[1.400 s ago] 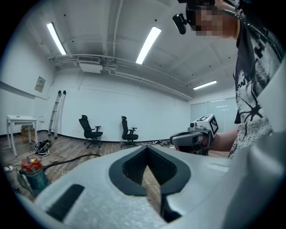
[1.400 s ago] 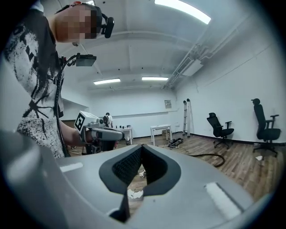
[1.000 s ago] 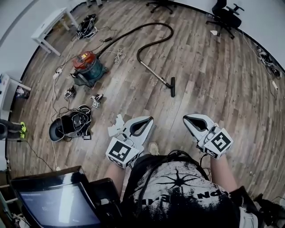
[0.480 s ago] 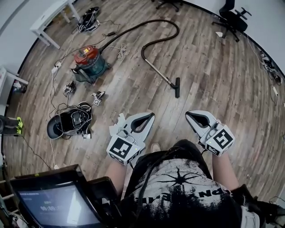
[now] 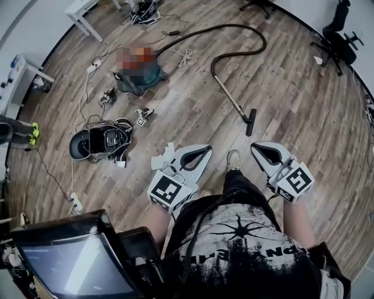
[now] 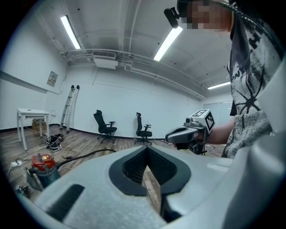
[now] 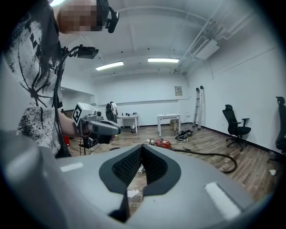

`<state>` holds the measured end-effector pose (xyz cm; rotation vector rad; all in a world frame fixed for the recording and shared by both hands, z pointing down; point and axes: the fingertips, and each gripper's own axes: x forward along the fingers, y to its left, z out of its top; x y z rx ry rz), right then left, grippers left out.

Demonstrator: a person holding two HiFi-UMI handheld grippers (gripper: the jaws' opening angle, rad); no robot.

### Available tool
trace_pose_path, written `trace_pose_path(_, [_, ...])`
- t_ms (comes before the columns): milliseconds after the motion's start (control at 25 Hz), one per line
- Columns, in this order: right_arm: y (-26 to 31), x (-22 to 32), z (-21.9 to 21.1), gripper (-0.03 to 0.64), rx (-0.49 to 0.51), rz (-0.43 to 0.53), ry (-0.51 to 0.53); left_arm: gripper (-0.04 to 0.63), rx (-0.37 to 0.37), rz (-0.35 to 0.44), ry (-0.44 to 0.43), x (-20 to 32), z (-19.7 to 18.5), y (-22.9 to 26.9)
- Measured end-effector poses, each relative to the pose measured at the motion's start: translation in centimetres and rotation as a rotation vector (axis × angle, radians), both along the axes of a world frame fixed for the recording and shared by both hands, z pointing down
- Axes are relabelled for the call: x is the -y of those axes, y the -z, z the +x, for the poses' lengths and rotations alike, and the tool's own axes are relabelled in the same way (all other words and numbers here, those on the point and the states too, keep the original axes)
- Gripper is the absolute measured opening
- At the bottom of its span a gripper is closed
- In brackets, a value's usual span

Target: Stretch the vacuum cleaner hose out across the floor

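The vacuum cleaner [image 5: 142,71] stands on the wooden floor at the upper left of the head view, partly under a blur patch. Its black hose [image 5: 238,27] loops away and curves back into a metal wand ending in the floor nozzle [image 5: 251,122]. My left gripper [image 5: 205,150] and right gripper [image 5: 256,147] hover side by side above the floor, short of the nozzle, both shut and empty. In the left gripper view the left gripper [image 6: 145,150] faces the cleaner [image 6: 43,168] and hose [image 6: 89,155]. From the right gripper [image 7: 141,148] I see the cleaner [image 7: 163,143] and hose [image 7: 210,155].
A tangle of cables with a dark round device [image 5: 100,143] lies left of me, with small marker pieces [image 5: 143,114] near it. A white cord coil [image 5: 184,57] sits by the cleaner. A white table [image 5: 82,10], office chairs [image 5: 342,32] and a screen [image 5: 70,266] ring the floor.
The person has walked forward, so the wand nozzle and cleaner now lie closer to both grippers. Both grippers have stayed shut and empty.
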<state>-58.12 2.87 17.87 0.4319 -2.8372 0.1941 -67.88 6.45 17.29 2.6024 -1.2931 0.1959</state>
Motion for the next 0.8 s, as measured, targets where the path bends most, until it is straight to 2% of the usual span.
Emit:
trace_pose_path(120, [0.4,3.7,-1.0,0.008,0.020,0.001,0.061,0.002,0.006,-0.026,0.040,2.6,0.2,-0.1])
trace_pose_path(320, [1.9,10.3,-1.0,0.008,0.040,0.033,0.146,0.002,0.017,-0.015,0.081,8.8,2.0,1.4])
trace_pose_path(800, [0.3,23.0,4.7,0.008,0.032,0.006,0.198,0.002,0.067,-0.036,0.113,21.7,7.3,1.8])
